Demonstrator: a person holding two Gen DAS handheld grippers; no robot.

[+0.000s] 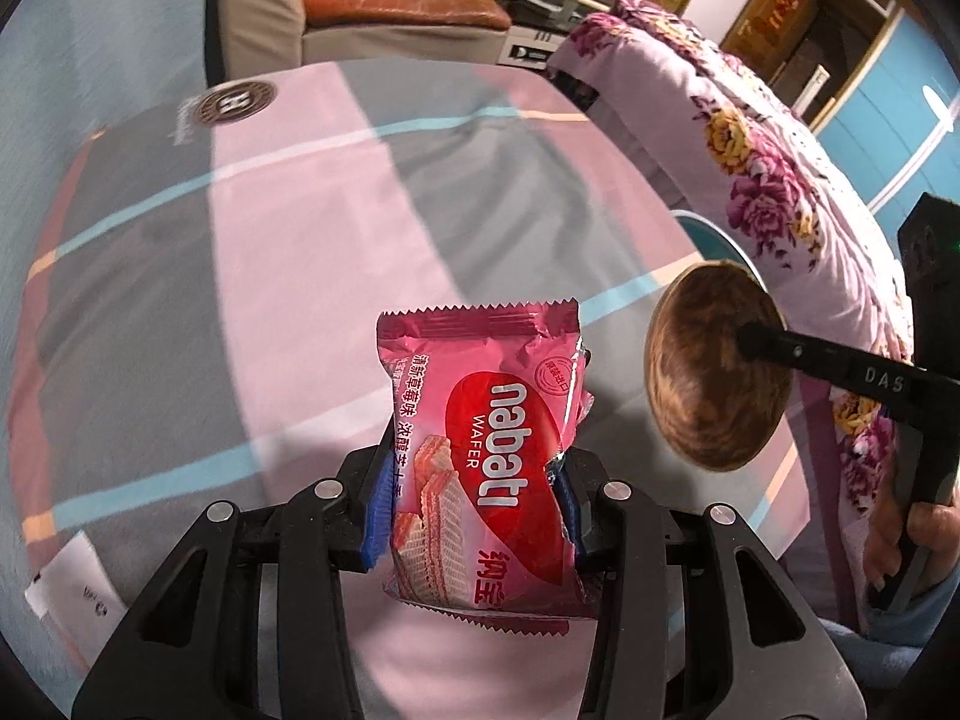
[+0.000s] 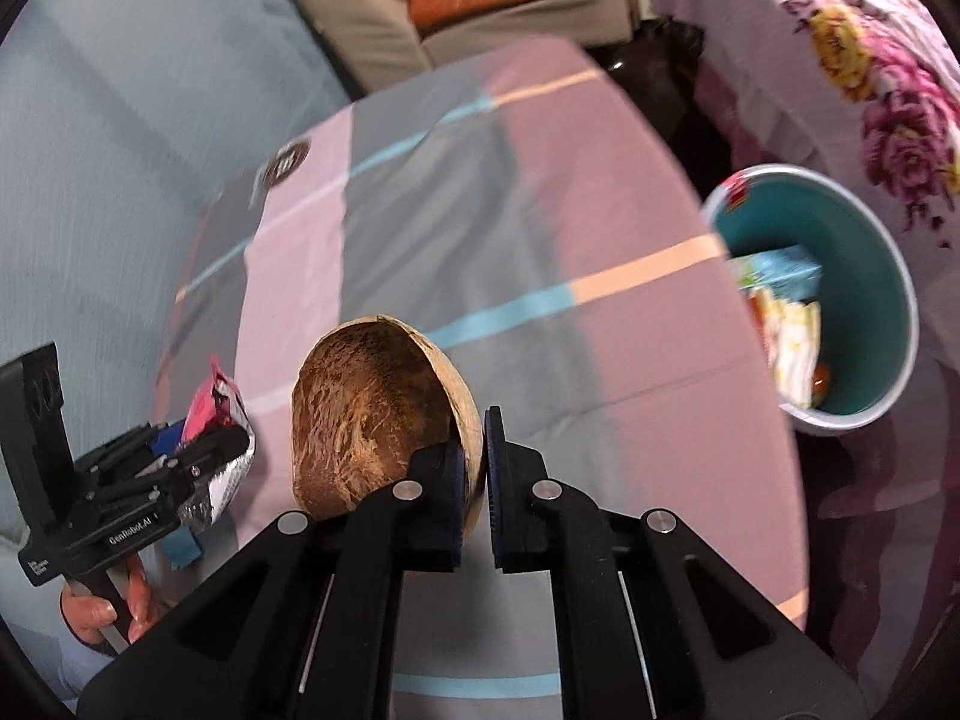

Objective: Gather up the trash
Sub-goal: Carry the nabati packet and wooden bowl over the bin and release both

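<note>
We've got both bits up off the table (image 2: pixel 630 228): left gripper (image 1: pixel 474 498) squeezes the wafer pack (image 1: pixel 480 456), right gripper (image 2: pixel 474 480) pinches the coconut shell (image 2: pixel 372 414) rim. The bin (image 2: pixel 864 276) beside the table has some trash already; these 2 still need dropping in.

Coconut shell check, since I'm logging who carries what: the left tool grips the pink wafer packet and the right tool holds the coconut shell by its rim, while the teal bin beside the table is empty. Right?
Not quite. The bin is not empty: the right wrist view shows packaging already lying inside. The rest stands: the left tool grips the wafer packet, and the right tool pinches the coconut shell by its rim.
</note>
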